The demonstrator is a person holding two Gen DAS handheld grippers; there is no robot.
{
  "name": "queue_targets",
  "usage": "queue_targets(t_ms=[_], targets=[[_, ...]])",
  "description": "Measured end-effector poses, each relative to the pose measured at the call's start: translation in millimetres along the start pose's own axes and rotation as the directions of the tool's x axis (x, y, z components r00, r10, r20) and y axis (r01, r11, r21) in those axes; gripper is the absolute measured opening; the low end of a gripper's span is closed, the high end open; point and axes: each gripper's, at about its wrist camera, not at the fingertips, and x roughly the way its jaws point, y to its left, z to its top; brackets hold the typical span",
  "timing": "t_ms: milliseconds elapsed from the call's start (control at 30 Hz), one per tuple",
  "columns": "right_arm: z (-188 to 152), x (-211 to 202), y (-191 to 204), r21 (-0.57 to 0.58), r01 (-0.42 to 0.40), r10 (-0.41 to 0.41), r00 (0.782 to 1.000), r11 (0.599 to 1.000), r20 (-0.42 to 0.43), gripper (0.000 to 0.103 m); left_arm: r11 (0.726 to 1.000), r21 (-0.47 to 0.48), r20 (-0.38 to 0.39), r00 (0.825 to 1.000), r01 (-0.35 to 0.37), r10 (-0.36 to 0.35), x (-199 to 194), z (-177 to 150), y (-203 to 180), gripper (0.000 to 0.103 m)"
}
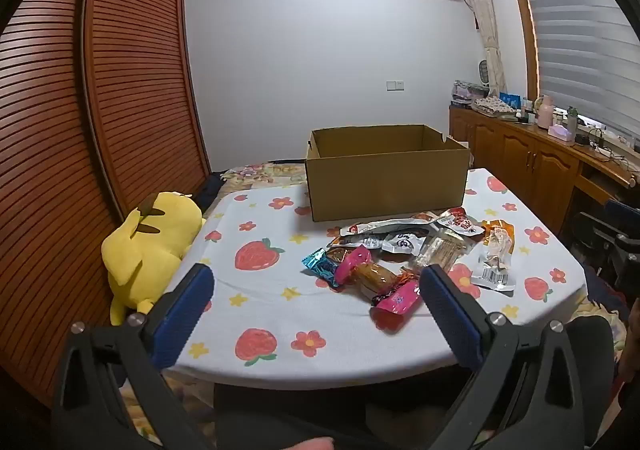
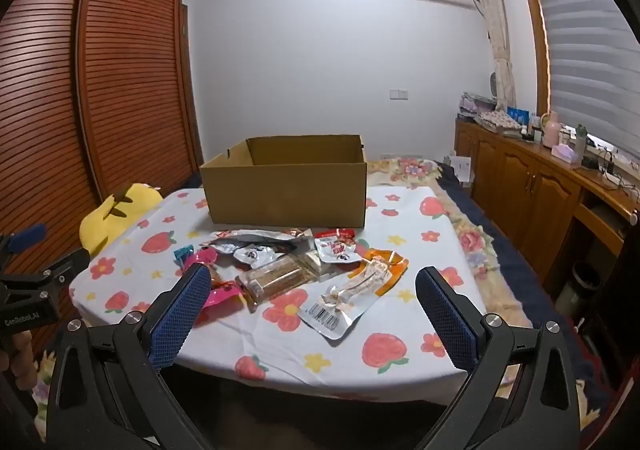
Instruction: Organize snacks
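Observation:
A heap of wrapped snacks [image 1: 404, 254] [image 2: 292, 270] lies on the strawberry-print table [image 1: 280, 314] [image 2: 400, 234], in front of an open, empty-looking cardboard box [image 1: 386, 179] [image 2: 286, 185]. Among them are a pink-wrapped pastry [image 1: 376, 282], a small blue packet [image 1: 320, 266], a clear-wrapped bar [image 2: 276, 278] and a white-and-orange pouch [image 2: 356, 294]. My left gripper [image 1: 316, 282] hovers open above the table's near edge, nothing between its blue pads. My right gripper [image 2: 312, 282] also stands open and empty, just short of the heap. The left gripper's body [image 2: 32, 282] shows at the left edge of the right wrist view.
A yellow plush toy [image 1: 154, 246] [image 2: 112, 213] leans at the table's left side beside a slatted wooden wardrobe [image 1: 80, 129]. Wooden cabinets [image 2: 532, 189] cluttered with bottles run along the right wall under a blinded window. A floral bedspread [image 2: 460, 209] surrounds the table.

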Motion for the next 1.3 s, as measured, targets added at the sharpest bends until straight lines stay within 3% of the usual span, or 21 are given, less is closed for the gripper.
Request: queue_targets(t_ms=[1300], targets=[[0.1,-0.8,-0.8,0.001,-0.001,0.001,1.0,1.0,0.008,0.103,1.0,0.019,0.016,1.0,-0.002,0.002,-5.1,1.1,-1.6,0.103]])
